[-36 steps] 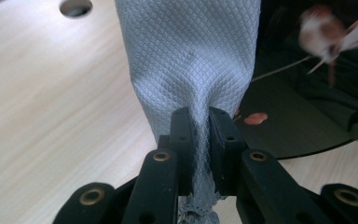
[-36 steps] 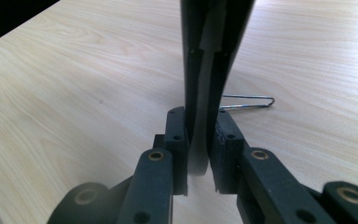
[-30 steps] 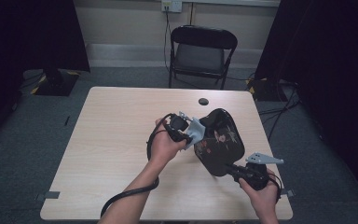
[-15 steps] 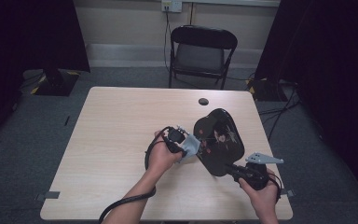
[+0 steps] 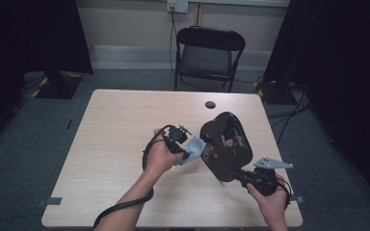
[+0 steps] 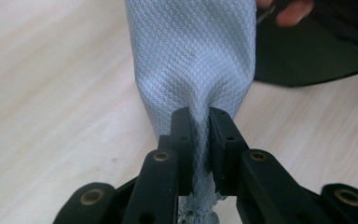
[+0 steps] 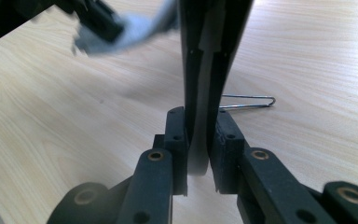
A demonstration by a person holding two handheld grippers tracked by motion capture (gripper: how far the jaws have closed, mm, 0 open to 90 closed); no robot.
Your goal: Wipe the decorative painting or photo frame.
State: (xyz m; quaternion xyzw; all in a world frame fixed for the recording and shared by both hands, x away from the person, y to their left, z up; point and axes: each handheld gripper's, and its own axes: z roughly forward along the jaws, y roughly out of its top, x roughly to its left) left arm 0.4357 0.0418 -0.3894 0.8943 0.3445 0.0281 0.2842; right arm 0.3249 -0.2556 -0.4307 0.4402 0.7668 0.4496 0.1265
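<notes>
While left gripper (image 5: 189,153) pinches cloth (image 6: 191,60) and right gripper (image 7: 198,140) clamps black guitar-shaped board (image 5: 224,147) edge, I fear hard wiping twists board loose.

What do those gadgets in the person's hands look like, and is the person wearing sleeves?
Both are black. The left gripper trails a thick black cable; the right gripper carries a grey three-cornered plate. Up close, the flat jaws hinge on brass-coloured rivets. The forearms are bare, no sleeves.
</notes>
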